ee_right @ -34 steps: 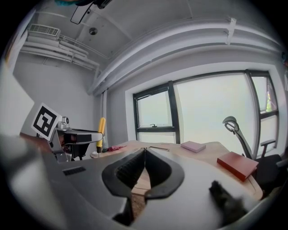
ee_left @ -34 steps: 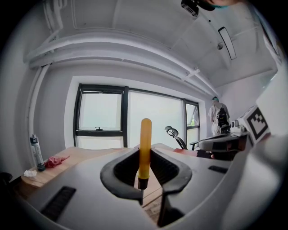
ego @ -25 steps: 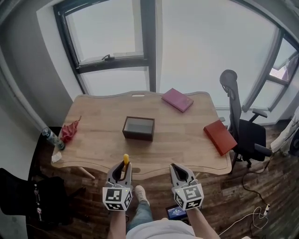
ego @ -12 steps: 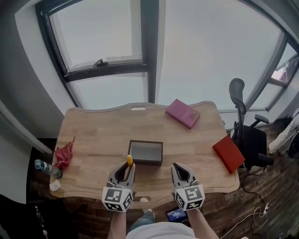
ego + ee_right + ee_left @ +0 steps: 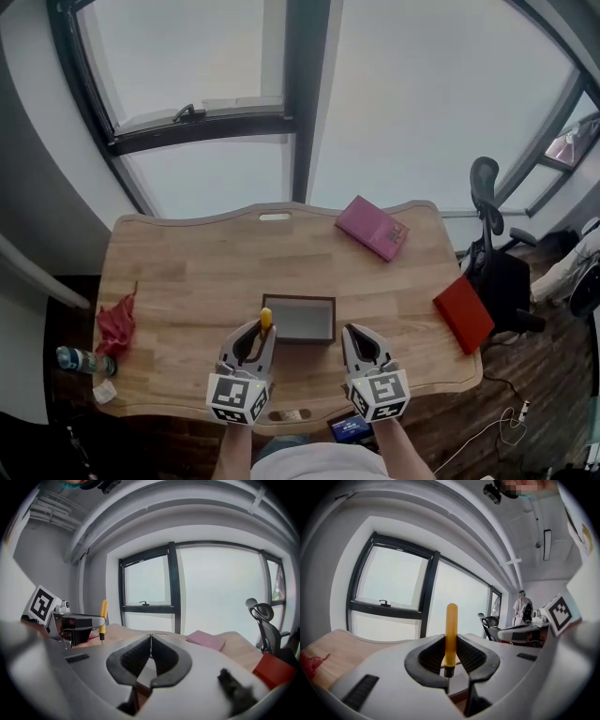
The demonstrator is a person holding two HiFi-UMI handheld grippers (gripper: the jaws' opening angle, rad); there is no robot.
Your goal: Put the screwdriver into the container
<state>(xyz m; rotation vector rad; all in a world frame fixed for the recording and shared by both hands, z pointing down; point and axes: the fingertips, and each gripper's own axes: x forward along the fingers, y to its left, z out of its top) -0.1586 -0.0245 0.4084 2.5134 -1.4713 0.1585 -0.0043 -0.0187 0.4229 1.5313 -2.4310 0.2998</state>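
A yellow-handled screwdriver (image 5: pixel 451 634) stands upright between the jaws of my left gripper (image 5: pixel 260 331), which is shut on it; its handle tip (image 5: pixel 265 316) pokes out just at the near left corner of the container. The container (image 5: pixel 298 319) is a dark brown open box with a grey inside, sitting in the middle of the wooden table (image 5: pixel 187 272). My right gripper (image 5: pixel 354 337) hovers beside the box's near right corner, jaws shut with nothing between them (image 5: pixel 150 654). The screwdriver (image 5: pixel 103 617) also shows in the right gripper view, held at the left.
A pink book (image 5: pixel 372 227) lies at the table's far right, a red book (image 5: pixel 463 313) at its right edge, and a red cloth (image 5: pixel 114 323) at its left edge. An office chair (image 5: pixel 497 253) stands to the right. A bottle (image 5: pixel 75 360) lies on the floor at the left.
The view has moved forward over the table. Both grippers are now closer to the box, the screwdriver tip reaching its near left corner. Grip states are unchanged.
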